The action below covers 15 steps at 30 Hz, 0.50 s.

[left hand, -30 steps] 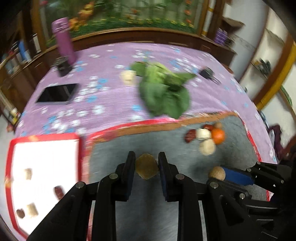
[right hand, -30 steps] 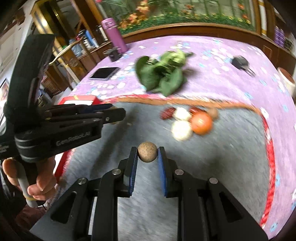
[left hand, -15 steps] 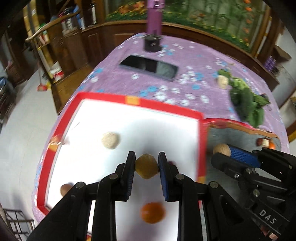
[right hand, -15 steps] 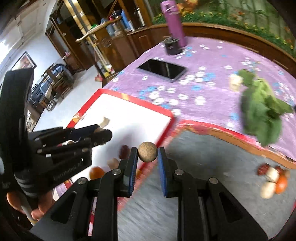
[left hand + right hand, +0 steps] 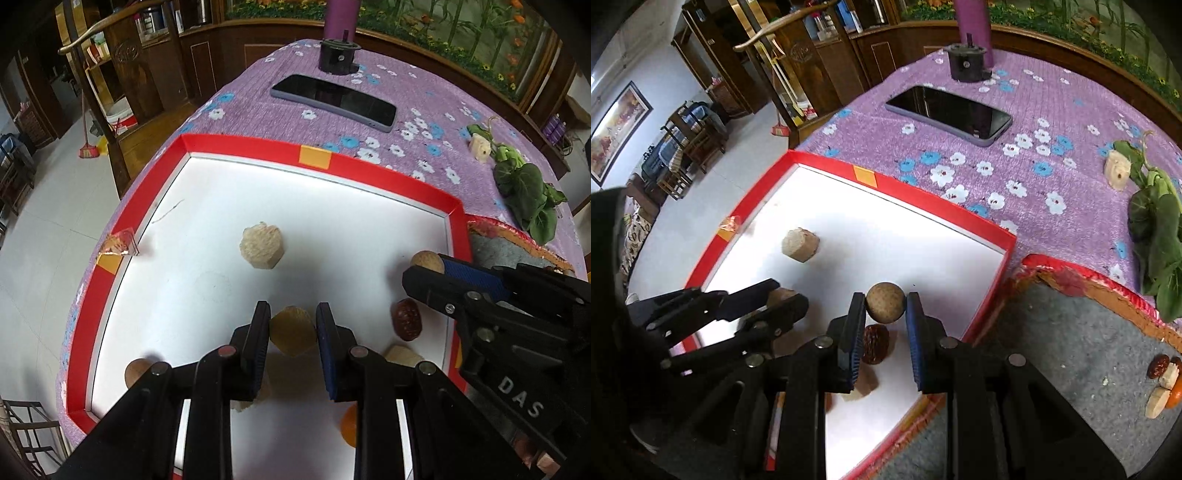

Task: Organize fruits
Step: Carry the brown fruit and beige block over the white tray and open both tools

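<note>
Left wrist view: both grippers loaded over the tray (image 5: 314, 157), release pending.
I hold a yellow piece (image 5: 293, 335) in the left gripper (image 5: 290, 332) and a brown ball (image 5: 885, 308) in the right gripper (image 5: 884, 317); several fruits are already in the tray, and a small pile (image 5: 1163, 380) remains on the grey mat (image 5: 1071, 354).

We are looking down from both wrist cameras, close above the red-rimmed white tray (image 5: 314, 157) (image 5: 912, 195), each facing forward along its fingers toward the phone (image 5: 332, 96) (image 5: 947, 114). The left view is sitting over the tray's middle, the right over its right edge; both are sharing tray, phone and purple tablecloth (image 5: 424, 96) (image 5: 1052, 110).
</note>
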Tool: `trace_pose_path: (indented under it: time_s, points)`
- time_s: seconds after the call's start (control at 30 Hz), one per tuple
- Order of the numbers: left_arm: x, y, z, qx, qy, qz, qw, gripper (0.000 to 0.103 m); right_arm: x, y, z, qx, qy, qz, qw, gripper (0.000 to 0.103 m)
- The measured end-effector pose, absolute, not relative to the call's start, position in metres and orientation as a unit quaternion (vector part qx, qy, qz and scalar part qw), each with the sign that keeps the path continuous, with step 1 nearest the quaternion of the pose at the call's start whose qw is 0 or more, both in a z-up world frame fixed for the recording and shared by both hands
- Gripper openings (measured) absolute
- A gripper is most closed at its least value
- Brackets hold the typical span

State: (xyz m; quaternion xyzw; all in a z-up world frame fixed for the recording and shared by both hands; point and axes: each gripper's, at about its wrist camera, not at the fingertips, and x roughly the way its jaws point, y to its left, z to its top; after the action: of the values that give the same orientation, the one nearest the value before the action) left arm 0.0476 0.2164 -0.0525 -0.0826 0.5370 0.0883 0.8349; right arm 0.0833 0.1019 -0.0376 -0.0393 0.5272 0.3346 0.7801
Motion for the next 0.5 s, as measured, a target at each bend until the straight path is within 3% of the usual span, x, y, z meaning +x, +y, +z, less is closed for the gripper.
trace_pose_path:
  time_s: [0.47, 0.5]
  points:
    - [0.047, 0.219, -0.053, -0.086, 0.532, 0.08, 0.838, 0.027, 0.087, 0.103, -0.054, -0.043, 0.547, 0.309, 0.777, 0.025]
    - [0.047, 0.22, -0.053, -0.09, 0.531, 0.078, 0.839, 0.03, 0.087, 0.102, -0.055, -0.042, 0.55, 0.306, 0.776, 0.03]
